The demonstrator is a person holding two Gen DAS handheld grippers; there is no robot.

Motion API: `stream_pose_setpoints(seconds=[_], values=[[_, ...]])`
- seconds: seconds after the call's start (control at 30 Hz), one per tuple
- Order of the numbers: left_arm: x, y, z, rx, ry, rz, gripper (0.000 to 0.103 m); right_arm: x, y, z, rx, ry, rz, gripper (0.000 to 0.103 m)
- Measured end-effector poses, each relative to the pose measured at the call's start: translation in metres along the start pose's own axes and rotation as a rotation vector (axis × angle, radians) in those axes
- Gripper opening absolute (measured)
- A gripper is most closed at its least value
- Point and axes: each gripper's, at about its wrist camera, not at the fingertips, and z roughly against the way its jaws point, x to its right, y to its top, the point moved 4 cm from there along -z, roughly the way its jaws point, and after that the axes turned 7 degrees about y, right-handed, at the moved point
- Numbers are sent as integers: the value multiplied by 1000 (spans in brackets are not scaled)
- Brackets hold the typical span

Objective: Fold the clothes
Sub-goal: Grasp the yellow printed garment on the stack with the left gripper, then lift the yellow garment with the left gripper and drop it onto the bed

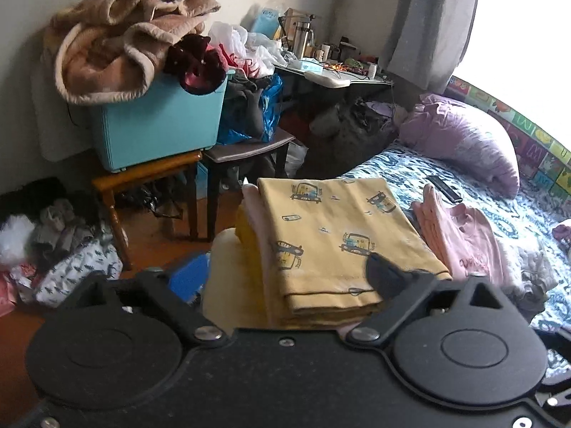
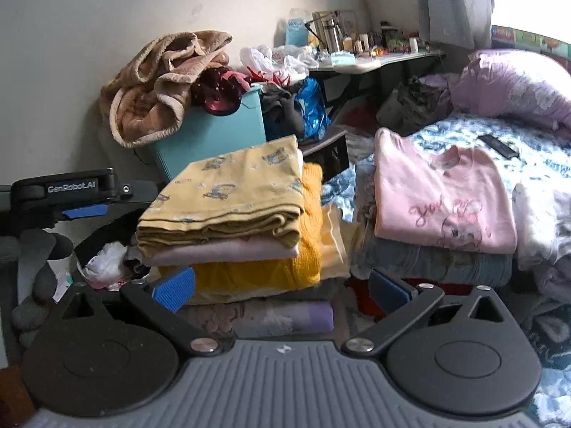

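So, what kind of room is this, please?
Most likely a lived-in bedroom: a bed with a purple pillow, folded clothes stacked on it, and a cluttered desk by the curtain.

A lived-in home bedroom: a bed with a blue-and-white patterned sheet (image 1: 389,167) carries a plump lilac pillow (image 1: 467,142) and stacks of folded clothes. A grey curtain (image 1: 431,18) hangs by a bright window, a cluttered white desk (image 1: 335,79) stands against the wall, and a teal plastic bin (image 1: 157,125) holds a heaped brown fleece blanket (image 1: 117,35).
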Motion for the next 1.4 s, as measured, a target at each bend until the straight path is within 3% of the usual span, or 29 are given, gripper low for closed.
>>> stream_pose_setpoints(seconds=[0.13,0.2,0.23,0.33,0.4,0.43,0.6,0.97,1.17,1.4], values=[[1,-1,-10,-28,-23,14,60,8,-5,0,-13,6,-35,103],[3,-1,-13,-32,-17,7,49,11,-8,0,-19,8,-52,103],[3,-2,-14,-30,-10,0,36,13,-9,0,-22,9,-60,103],[8,-5,-14,-20,-8,-28,25,19,-13,0,-31,13,-86,103],[12,-5,-9,-8,-21,-44,10,21,-16,2,-37,7,-88,103],[14,-4,-5,0,-28,-50,7,21,-17,4,-40,4,-89,103],[25,-2,16,43,-70,-85,5,24,-23,18,-50,12,-109,103],[91,11,112,178,-249,-153,4,30,-30,85,-65,61,-154,103],[142,6,165,214,-367,-188,4,54,-35,157,-45,56,-165,103],[218,-31,204,189,-517,-213,4,108,-60,268,0,-10,-229,103]])
